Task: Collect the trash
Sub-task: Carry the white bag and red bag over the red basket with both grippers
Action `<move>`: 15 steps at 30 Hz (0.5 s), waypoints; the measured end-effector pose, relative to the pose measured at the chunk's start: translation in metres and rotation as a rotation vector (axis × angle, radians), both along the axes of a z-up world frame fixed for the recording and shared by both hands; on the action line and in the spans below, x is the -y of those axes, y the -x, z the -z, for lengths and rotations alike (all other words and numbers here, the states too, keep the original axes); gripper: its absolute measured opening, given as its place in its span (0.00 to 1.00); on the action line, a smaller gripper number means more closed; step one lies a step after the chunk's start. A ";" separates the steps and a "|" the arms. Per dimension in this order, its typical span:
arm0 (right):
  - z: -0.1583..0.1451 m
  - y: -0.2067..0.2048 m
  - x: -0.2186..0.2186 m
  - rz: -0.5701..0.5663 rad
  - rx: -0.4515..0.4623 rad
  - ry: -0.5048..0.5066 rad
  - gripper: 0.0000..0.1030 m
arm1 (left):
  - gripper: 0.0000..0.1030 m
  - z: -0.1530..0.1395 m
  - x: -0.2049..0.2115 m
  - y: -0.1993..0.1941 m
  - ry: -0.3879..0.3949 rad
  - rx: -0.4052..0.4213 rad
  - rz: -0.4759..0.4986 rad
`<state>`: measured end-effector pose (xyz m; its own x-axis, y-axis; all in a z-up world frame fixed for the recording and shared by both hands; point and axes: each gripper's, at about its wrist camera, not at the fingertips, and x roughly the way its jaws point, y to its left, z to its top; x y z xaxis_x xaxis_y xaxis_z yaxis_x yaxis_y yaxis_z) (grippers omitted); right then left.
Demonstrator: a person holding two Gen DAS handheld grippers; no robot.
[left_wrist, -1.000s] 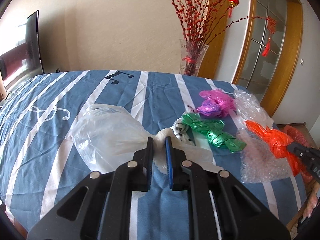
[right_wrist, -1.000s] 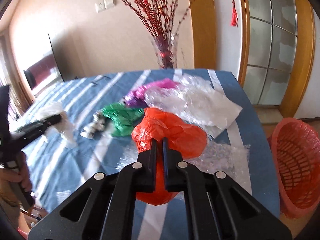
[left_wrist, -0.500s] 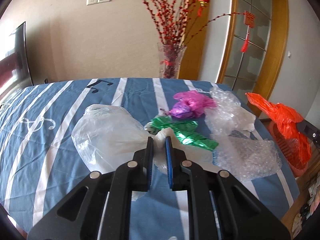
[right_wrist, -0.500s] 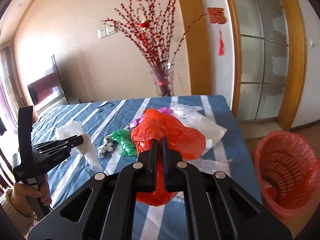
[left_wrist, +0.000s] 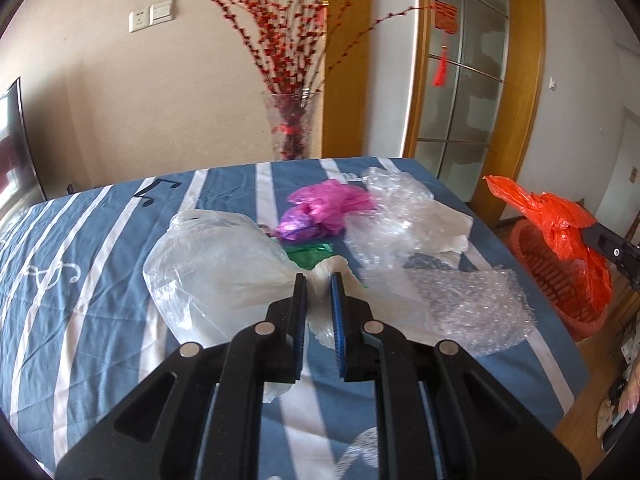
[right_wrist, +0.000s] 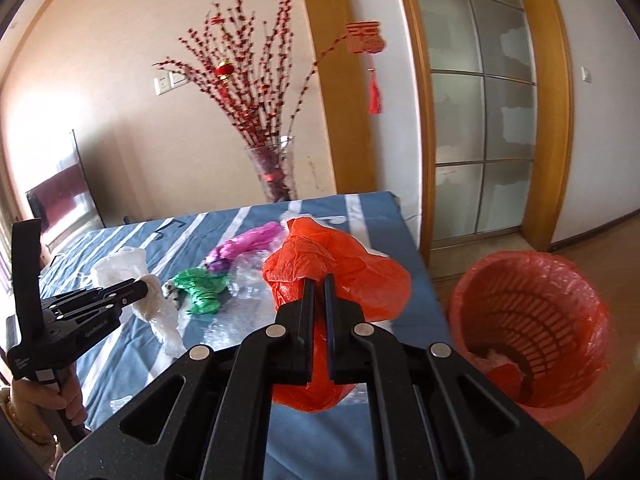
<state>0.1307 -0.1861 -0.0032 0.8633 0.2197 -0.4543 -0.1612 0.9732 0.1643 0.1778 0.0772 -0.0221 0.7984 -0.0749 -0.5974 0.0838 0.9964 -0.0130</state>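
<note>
My left gripper (left_wrist: 318,280) is shut on the twisted neck of a clear white plastic bag (left_wrist: 212,268), held just above the striped blue table (left_wrist: 100,280); it also shows in the right wrist view (right_wrist: 140,286). My right gripper (right_wrist: 318,280) is shut on an orange plastic bag (right_wrist: 340,276), held up in the air beside the table's right edge. The orange bag (left_wrist: 560,220) hangs over the red basket (left_wrist: 560,292) in the left wrist view. The red basket (right_wrist: 532,328) stands on the floor to the right, lined with a red bag.
On the table lie a pink-purple wrapper (left_wrist: 320,212), a green foil wrapper (right_wrist: 200,286), a crumpled clear bag (left_wrist: 400,216) and bubble wrap (left_wrist: 468,308). A glass vase of red branches (left_wrist: 290,128) stands behind the table. A glass door (right_wrist: 480,128) is at the right.
My right gripper has carried the orange bag further right and up, off the table toward the basket. My left gripper has lifted and turned right with the white bag still in it.
</note>
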 end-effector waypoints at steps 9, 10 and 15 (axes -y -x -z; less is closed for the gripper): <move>0.002 0.002 0.037 0.088 0.003 -0.007 0.05 | 0.13 -0.001 0.047 -0.004 -0.010 0.002 0.082; 0.003 0.002 0.041 0.099 0.004 -0.008 0.05 | 0.13 -0.001 0.051 -0.005 -0.010 0.002 0.088; 0.007 0.001 0.064 0.153 0.006 -0.019 0.05 | 0.13 -0.001 0.077 -0.009 -0.012 0.000 0.129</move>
